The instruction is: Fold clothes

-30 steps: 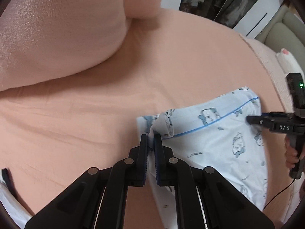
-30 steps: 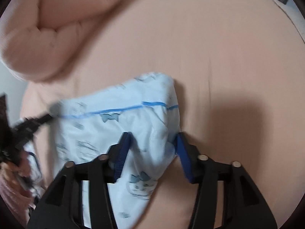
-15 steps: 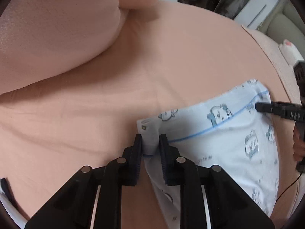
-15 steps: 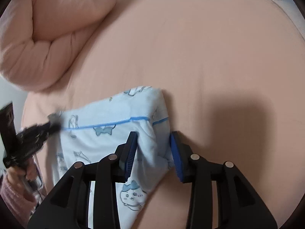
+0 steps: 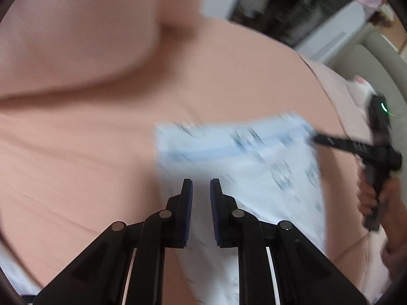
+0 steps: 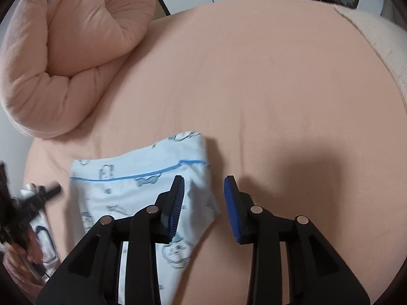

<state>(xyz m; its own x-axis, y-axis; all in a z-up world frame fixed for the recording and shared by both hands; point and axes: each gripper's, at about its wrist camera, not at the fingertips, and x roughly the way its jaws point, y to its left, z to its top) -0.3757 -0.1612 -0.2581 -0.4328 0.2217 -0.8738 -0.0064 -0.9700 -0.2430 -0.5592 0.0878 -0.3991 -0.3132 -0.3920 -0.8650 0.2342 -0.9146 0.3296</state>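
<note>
hovering over the pale-blue garment (image 6: 142, 178) (folded on the bed): right tool (image 6: 204, 185) wide open, left tool (image 5: 201, 186) slightly parted, both empty

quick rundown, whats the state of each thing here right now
left gripper: open, nothing between its fingers, above the garment
right gripper: open wide, empty, over the garment's right edge
light blue printed garment: lying folded on the bed, not gripped
peach bedsheet: spread smooth, faint creases
peach duvet: bunched up at the far left of the bed
</note>
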